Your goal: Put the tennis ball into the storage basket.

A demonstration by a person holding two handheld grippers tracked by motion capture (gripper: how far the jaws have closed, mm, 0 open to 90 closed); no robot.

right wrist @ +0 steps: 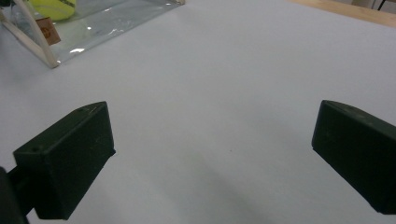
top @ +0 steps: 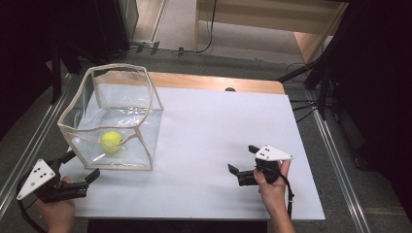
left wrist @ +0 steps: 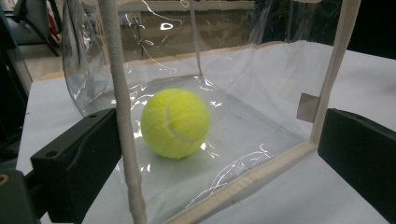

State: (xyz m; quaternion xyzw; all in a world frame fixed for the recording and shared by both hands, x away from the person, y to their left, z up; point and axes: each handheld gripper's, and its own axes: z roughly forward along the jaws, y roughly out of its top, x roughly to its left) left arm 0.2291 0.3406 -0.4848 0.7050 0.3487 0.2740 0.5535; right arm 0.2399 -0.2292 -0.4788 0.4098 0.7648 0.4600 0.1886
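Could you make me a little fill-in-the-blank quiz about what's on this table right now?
1. The tennis ball lies inside a clear plastic ____.
2. The colour of the ball is ____.
3. The left gripper, beside the box's near corner, has its jaws ____.
4. The right gripper holds ____ between its jaws.

Missing words: box; yellow; open; nothing

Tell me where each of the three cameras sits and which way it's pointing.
High view: above the person's side, looking forward and down on the white table; both hands show, holding the left tongs and right tongs.
Left gripper view: rides the left tongs, facing a near corner of the clear bag from close up; its black jaws stand open.
Right gripper view: rides the right tongs, looking low across bare tabletop; open jaws.
Shared: all three show the tennis ball inside the bag.
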